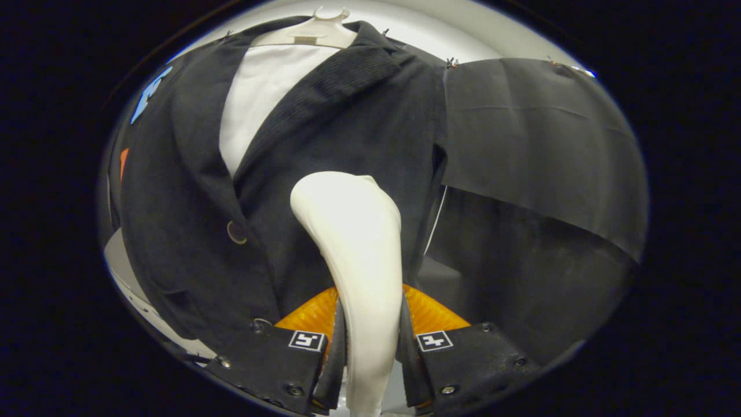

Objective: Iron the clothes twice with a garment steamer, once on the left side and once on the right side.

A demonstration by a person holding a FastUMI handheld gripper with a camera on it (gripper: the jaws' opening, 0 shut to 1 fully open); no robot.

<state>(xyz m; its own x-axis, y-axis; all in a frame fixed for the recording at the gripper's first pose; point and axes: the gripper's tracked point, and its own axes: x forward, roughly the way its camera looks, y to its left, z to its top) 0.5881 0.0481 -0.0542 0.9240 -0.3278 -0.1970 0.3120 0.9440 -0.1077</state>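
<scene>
Beyond my fingers on the left I see the dark jacket [191,191] hanging on a pale hanger [315,32], its left front panel carrying a round button [236,232]. Inside the open collar sits a white shirt [260,98], the one thing the jacket holds. Moving toward the middle, my gripper [370,353] is clamped on the white garment steamer [356,255]: both fingers press on its narrow handle, one on each side. The steamer rises between them, and its broad rounded head lies against the jacket's right front panel, just below the ribbed lapel. To the right of the fingers, past the jacket's edge, a dark cloth panel [538,145] hangs pinned at its upper corners.
</scene>
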